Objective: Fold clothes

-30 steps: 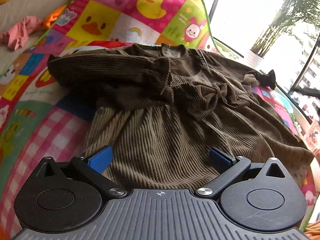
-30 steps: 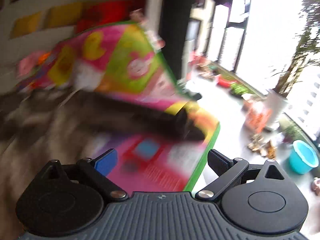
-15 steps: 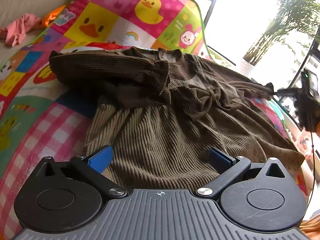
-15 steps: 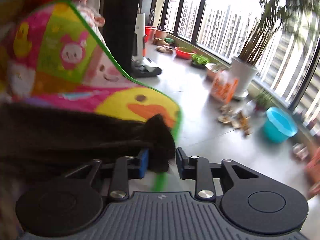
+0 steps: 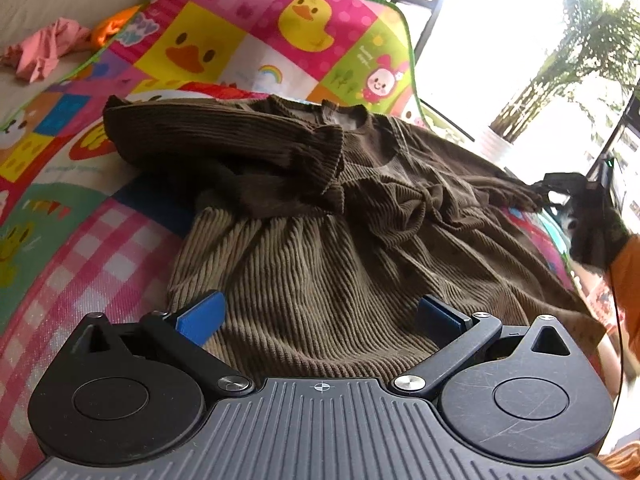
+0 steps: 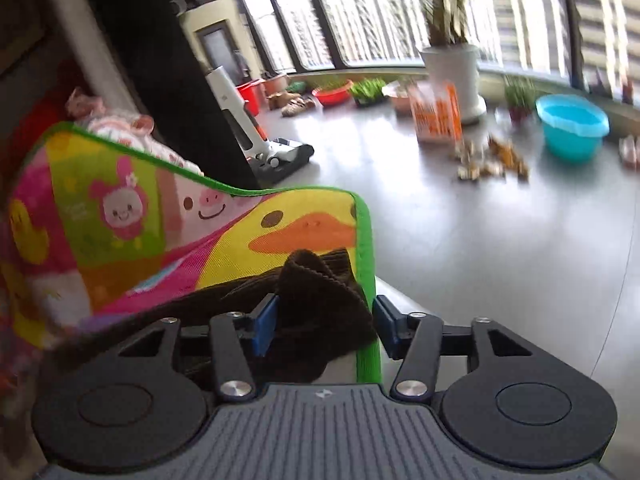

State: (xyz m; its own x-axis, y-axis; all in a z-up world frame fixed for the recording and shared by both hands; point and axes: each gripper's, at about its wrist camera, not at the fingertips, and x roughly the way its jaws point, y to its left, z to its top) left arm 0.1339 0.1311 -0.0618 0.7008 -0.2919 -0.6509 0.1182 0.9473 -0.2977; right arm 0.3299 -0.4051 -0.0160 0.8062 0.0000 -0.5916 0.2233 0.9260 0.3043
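A brown corduroy dress [image 5: 320, 240] lies flat on the colourful play mat [image 5: 80, 200]. Its left sleeve [image 5: 224, 136] is folded across the chest. My left gripper [image 5: 320, 316] is open above the skirt hem, touching nothing. My right gripper [image 6: 324, 328] shows at the far right in the left wrist view [image 5: 560, 188], holding the right sleeve stretched out. In the right wrist view its jaws stand around the sleeve cuff [image 6: 320, 292] at the mat's green edge, with a gap beside the right pad.
The mat's green border [image 6: 366, 280] ends over grey floor [image 6: 460, 260]. A vacuum cleaner [image 6: 256, 136], a blue basin [image 6: 572, 124], an orange box [image 6: 436, 112] and plant pots stand beyond. Pink cloth [image 5: 44, 52] lies off the mat at the back left.
My right gripper closed in on the right sleeve cuff and drew the sleeve out to the right; its jaws now stand wider than half a second ago. My left gripper stayed open over the hem.
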